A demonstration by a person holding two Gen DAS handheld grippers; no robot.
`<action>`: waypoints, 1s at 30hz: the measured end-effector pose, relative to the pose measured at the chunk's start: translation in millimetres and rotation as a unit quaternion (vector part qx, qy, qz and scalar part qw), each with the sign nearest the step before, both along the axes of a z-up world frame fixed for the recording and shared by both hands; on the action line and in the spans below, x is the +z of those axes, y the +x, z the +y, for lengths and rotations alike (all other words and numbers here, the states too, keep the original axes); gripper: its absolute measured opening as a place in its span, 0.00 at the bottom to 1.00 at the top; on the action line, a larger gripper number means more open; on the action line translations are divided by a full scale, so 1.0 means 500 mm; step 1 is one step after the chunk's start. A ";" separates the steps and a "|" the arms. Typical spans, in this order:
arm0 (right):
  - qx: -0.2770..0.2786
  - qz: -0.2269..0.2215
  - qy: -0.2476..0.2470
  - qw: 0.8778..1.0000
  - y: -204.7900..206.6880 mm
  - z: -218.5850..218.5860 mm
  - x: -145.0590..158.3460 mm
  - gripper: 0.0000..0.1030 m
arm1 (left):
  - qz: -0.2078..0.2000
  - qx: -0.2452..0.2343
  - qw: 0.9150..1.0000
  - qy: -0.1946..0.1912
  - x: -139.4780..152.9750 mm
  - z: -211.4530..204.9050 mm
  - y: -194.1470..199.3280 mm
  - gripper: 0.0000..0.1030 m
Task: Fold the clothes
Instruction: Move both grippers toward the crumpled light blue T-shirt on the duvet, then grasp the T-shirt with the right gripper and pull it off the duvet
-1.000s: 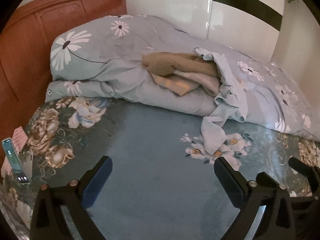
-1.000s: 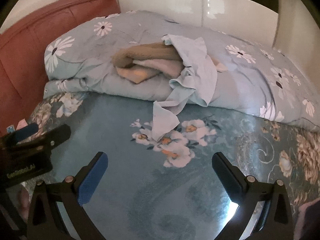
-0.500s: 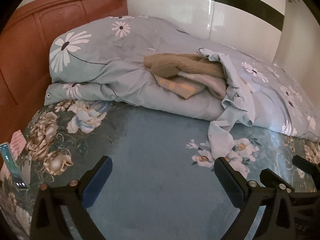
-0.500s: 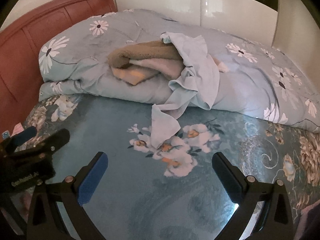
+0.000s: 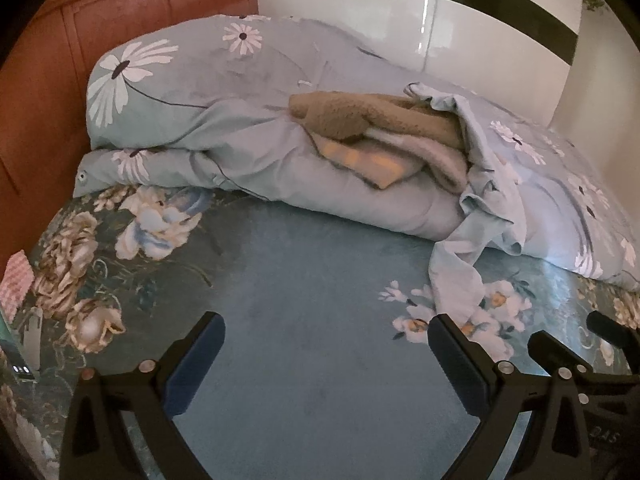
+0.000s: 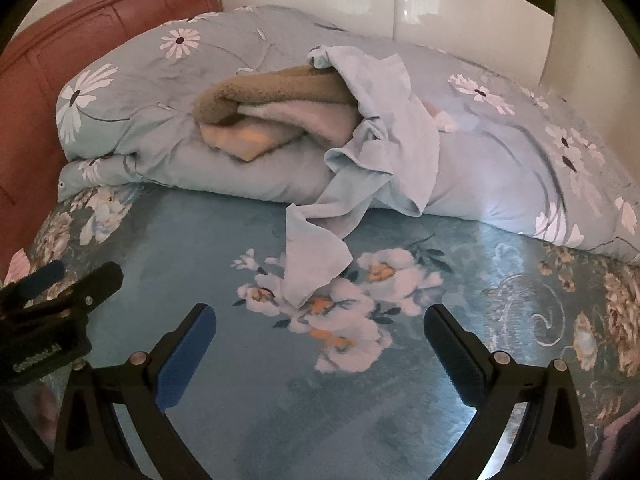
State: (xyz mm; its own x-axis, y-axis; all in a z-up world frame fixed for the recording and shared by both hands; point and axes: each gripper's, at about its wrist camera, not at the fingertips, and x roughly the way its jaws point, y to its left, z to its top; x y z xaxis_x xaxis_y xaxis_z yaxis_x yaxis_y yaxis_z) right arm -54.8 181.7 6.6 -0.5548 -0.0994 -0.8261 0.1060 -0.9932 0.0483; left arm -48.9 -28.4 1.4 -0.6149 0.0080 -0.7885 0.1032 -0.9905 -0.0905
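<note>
A crumpled light blue garment (image 6: 376, 160) drapes off the folded duvet, one end trailing onto the bed sheet (image 6: 316, 264); it also shows in the left wrist view (image 5: 480, 208). Beside it on the duvet lie a brown fuzzy garment (image 5: 360, 116) (image 6: 272, 92) and pale pink and yellow clothes (image 5: 380, 160) (image 6: 256, 136). My left gripper (image 5: 326, 354) is open and empty above the bare sheet. My right gripper (image 6: 320, 344) is open and empty, just short of the blue garment's trailing end.
A folded flowered duvet (image 5: 224, 112) (image 6: 520, 152) runs across the back of the bed, with a wooden headboard (image 5: 52, 60) at left and a white wardrobe (image 5: 400, 24) behind. A phone (image 5: 18, 364) lies at the bed's left edge. The bed sheet (image 5: 320, 272) is teal with flowers.
Both grippers have moved forward toward the duvet and clothes, which now look larger and nearer. Both stay open and empty.
</note>
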 end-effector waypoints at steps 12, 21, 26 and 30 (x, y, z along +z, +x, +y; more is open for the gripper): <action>-0.044 0.036 -0.034 0.998 -0.156 0.062 -0.022 1.00 | -0.001 0.040 0.995 0.095 -0.055 -0.072 -0.027 1.00; -0.063 -0.012 0.011 0.998 -0.348 0.076 -0.095 1.00 | -0.022 0.055 0.990 0.130 -0.083 -0.110 -0.020 1.00; -0.083 -0.075 0.006 0.994 -0.410 0.093 -0.138 0.46 | -0.042 0.057 0.993 0.092 -0.079 -0.121 0.001 1.00; -0.129 -0.078 -0.053 0.987 -0.400 0.135 -0.118 0.11 | -0.048 0.069 0.991 0.102 -0.069 -0.136 0.026 1.00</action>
